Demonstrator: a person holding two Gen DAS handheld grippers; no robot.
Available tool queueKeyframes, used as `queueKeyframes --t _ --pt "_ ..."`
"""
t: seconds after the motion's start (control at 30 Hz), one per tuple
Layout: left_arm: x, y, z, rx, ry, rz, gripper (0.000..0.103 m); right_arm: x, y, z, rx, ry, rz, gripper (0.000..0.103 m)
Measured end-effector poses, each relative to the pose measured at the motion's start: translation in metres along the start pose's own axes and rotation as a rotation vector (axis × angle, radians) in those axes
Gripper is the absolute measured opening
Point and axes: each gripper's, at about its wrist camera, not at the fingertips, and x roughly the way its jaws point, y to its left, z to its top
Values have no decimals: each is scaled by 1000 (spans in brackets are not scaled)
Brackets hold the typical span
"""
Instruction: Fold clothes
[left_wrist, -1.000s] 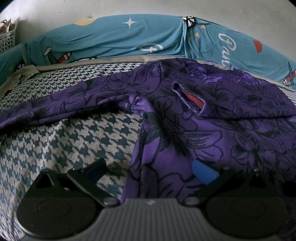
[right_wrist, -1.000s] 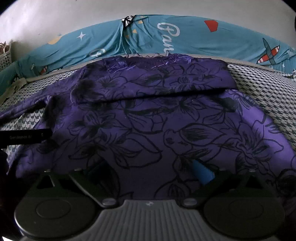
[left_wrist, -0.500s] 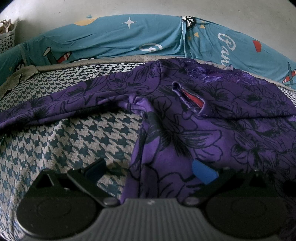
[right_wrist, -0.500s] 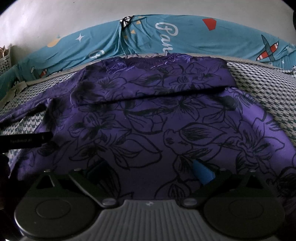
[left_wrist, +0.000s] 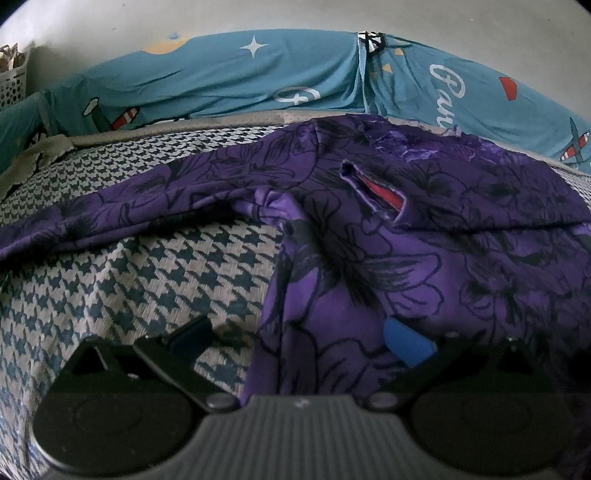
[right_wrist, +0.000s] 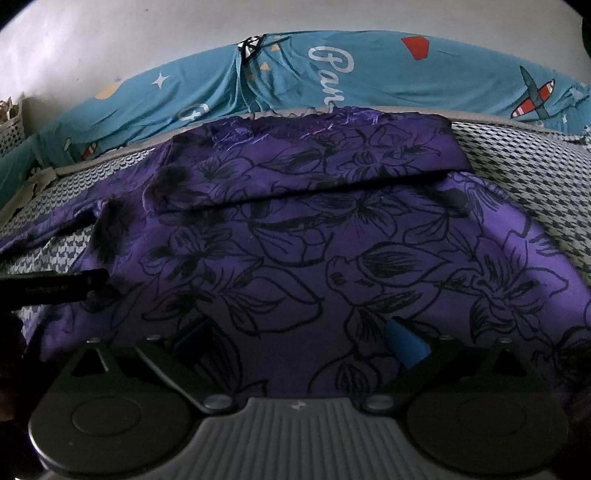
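Across the houndstooth-patterned bed cover (left_wrist: 155, 273) lies the purple floral garment (right_wrist: 295, 258), spread mostly flat, its far end close to the teal printed sheet (left_wrist: 229, 81) that runs along the wall. Right wrist view: a band at the far end of the garment is already turned over onto the body, leaving a straight folded edge across the width; judged from this, one fold is done on that side. Left wrist view: one sleeve (left_wrist: 122, 206) stretches out to the left over the bed cover, not yet brought in, and a slit near the neckline shows a red lining or label (left_wrist: 384, 190). Some puckering sits where sleeve meets body. Left gripper (left_wrist: 295, 343) hovers low at the garment's near left edge, jaws spread wide, one blue pad over bare cover and the other over cloth; nothing between them. Right gripper (right_wrist: 299, 343) sits over the middle of the near hem area, jaws likewise parted, nothing pinched, cloth lying flat beneath. A dark bar at the left edge of the right view is probably part of the other tool; cannot say for certain. Judgement: task is early to midway. Left to do, as it appears: bring the outstretched sleeve across, fold the left side in, then fold the body lengthwise or in half. A white perforated basket (left_wrist: 13, 79) stands at far left, contents unclear.
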Motion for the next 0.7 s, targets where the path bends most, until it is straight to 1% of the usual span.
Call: queueKeyframes --t 0.13,0.4,0.7 --pt "1 0 0 0 0 4 103 -1 -3 0 11 1 14 102" --pt "0 1 -1 1 -2 3 103 -1 0 0 13 -2 0 103" --pt "0 -1 -1 4 -1 8 103 -1 -2 1 36 -2 10 103"
